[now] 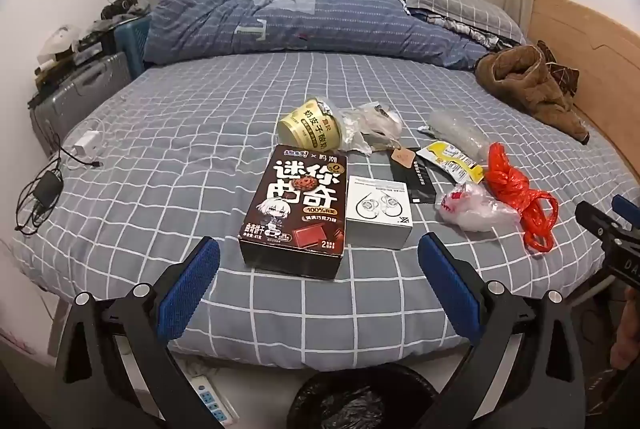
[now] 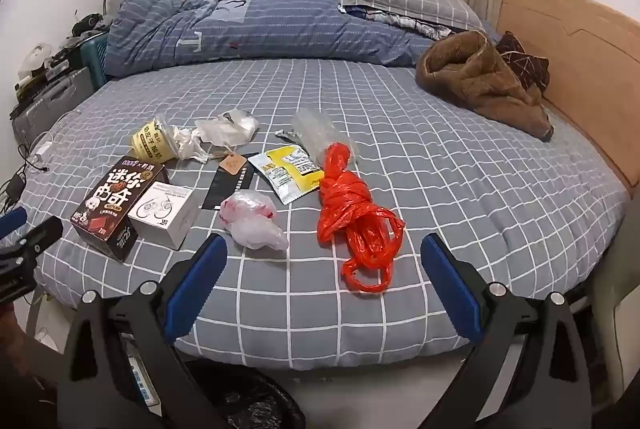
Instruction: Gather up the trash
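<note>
Trash lies on the checked bed sheet [image 1: 200, 133]: a dark cookie box [image 1: 296, 213], a white earphone box [image 1: 378, 211], a yellow cup [image 1: 310, 127], clear wrappers [image 1: 376, 125], a yellow sachet [image 1: 454, 159], a white plastic bag [image 1: 476, 207] and a knotted red bag [image 1: 516, 189]. My left gripper [image 1: 318, 269] is open and empty, just before the cookie box. My right gripper [image 2: 324, 269] is open and empty, near the red bag [image 2: 352, 213] and white bag [image 2: 254, 221]. A bin with a black liner [image 1: 360, 401] stands below the bed edge.
A folded blue quilt [image 1: 280, 17] and pillow [image 1: 452, 1] lie at the back. Brown clothing [image 1: 528, 85] sits by the wooden bed frame [image 1: 592, 61]. Chargers and cables [image 1: 60, 169] lie at the left edge. A power strip [image 1: 212, 401] is on the floor.
</note>
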Motion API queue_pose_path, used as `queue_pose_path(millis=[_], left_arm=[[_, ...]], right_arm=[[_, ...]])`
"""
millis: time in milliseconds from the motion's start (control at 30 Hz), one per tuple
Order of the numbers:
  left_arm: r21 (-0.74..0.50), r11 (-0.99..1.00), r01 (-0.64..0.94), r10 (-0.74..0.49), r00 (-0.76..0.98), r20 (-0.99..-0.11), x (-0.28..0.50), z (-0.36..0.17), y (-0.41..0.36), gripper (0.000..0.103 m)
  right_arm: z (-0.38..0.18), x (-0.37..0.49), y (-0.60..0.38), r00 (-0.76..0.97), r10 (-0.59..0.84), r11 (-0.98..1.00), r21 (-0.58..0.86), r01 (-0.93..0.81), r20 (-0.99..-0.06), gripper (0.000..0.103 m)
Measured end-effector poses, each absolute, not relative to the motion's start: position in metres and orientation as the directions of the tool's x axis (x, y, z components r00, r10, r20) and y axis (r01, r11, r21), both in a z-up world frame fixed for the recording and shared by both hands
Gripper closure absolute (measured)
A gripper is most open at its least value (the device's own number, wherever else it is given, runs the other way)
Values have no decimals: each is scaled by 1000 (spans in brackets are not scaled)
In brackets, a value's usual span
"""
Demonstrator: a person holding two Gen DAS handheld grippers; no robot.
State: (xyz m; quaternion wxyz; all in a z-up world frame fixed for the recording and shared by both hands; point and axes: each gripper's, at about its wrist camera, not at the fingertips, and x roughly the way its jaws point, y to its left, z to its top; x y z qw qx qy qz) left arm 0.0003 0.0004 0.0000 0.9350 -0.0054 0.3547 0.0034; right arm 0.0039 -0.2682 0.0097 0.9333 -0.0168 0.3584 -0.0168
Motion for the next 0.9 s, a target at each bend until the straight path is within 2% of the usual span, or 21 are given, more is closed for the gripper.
queue_pose_path(millis=[267,300,900], left_arm=[[-11,1000,-5,-3,740,-672,3,-6,-3,6],[-12,1000,-6,-3,739,-674,4,-6,-3,6],[-6,1000,-12,5,716,-698,11,-9,-3,6]], right_arm=[[10,5,-275,747,-37,999,-40,14,-664,9],[6,7,-284,740,-19,1000,-3,23,-672,9],[8,7,-273,743,-26,1000,-19,18,-669,10]])
